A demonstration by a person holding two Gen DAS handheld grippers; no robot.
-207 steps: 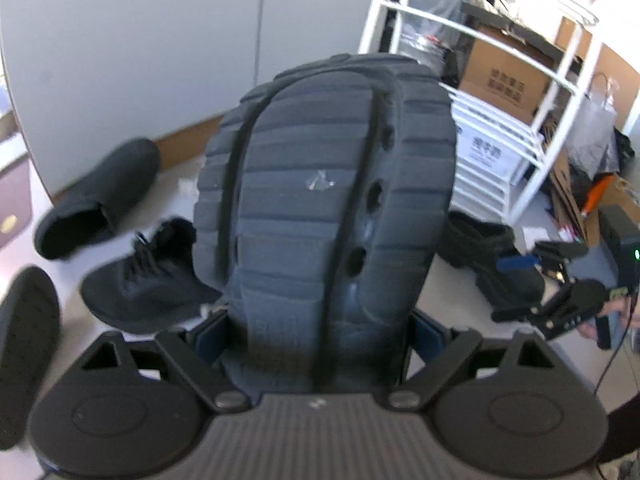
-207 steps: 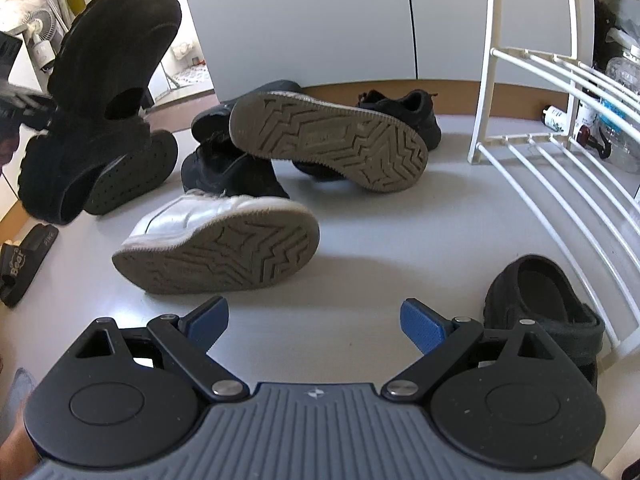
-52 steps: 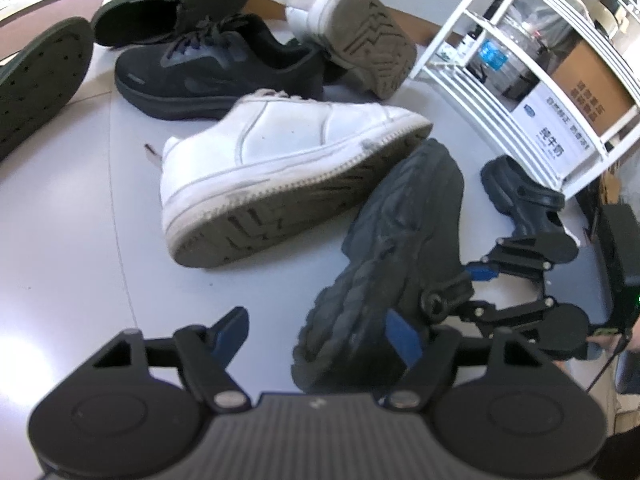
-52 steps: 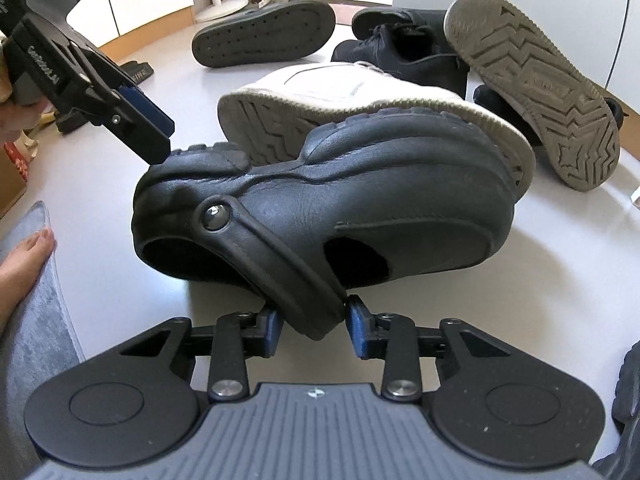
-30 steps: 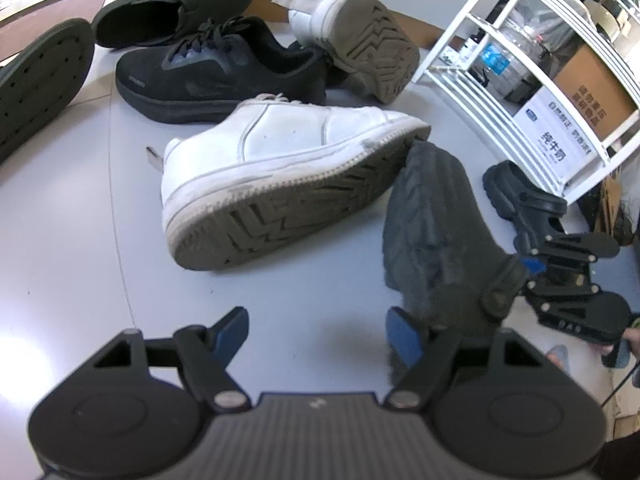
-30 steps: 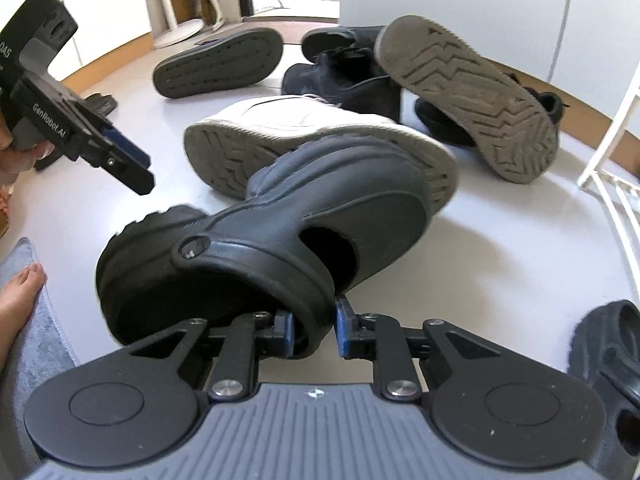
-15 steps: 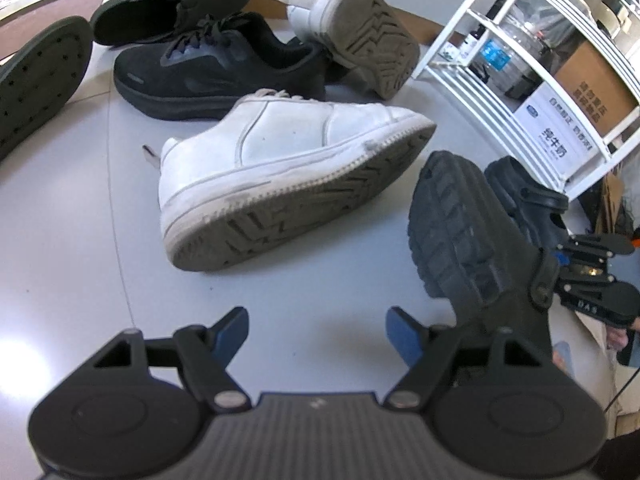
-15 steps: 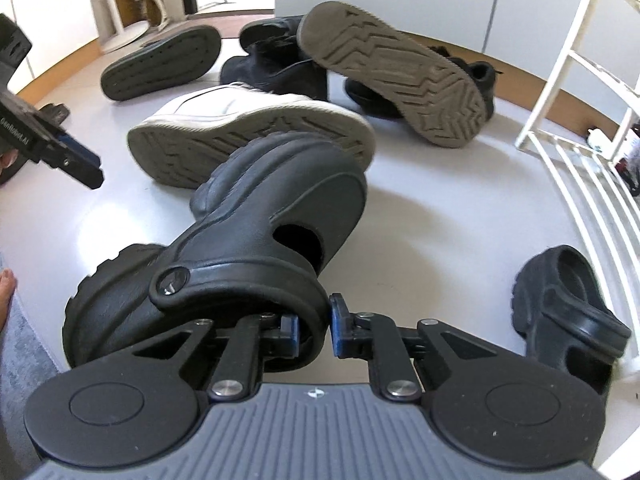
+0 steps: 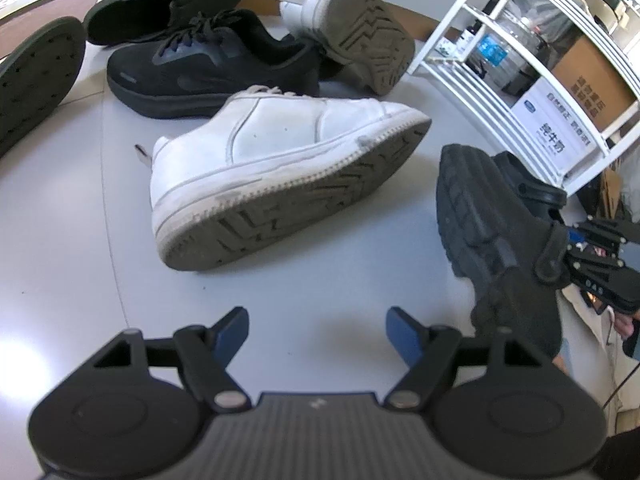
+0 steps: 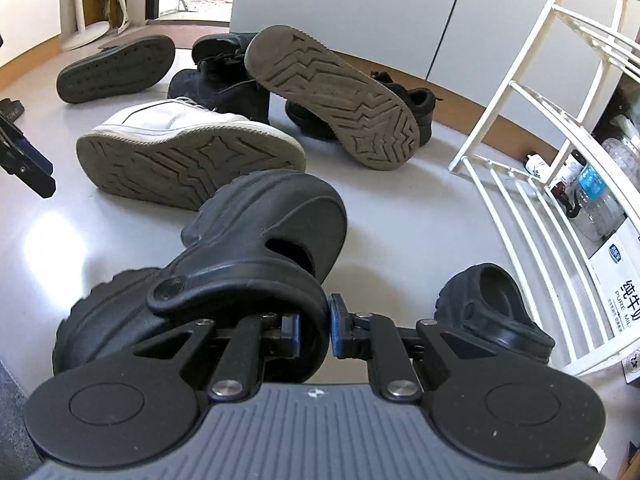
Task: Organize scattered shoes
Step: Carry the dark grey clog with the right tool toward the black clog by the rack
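Note:
My right gripper (image 10: 314,330) is shut on the heel strap of a black clog (image 10: 256,236), whose toe points away toward the pile. The same black clog (image 9: 488,232) shows its ribbed sole in the left wrist view, with the right gripper (image 9: 576,246) at its strap. Its mate, a second black clog (image 10: 492,312), sits upright on the floor to the right, beside the white rack (image 10: 532,208). My left gripper (image 9: 316,330) hangs open over bare floor, holding nothing. A white sneaker (image 9: 280,168) lies on its side ahead of it.
Behind the white sneaker lie a black running shoe (image 9: 200,72), a black slip-on (image 9: 164,4), a second white sneaker (image 9: 352,32) sole-up, and a dark sandal (image 9: 36,76) sole-up. The rack's shelves hold a cardboard box (image 9: 592,80) and bottles (image 9: 500,48). Grey floor (image 9: 60,260) lies left of my left gripper.
My right gripper has swung the held clog to the right, away from the white sneaker and toward its mate by the rack. The left gripper stays open and almost still.

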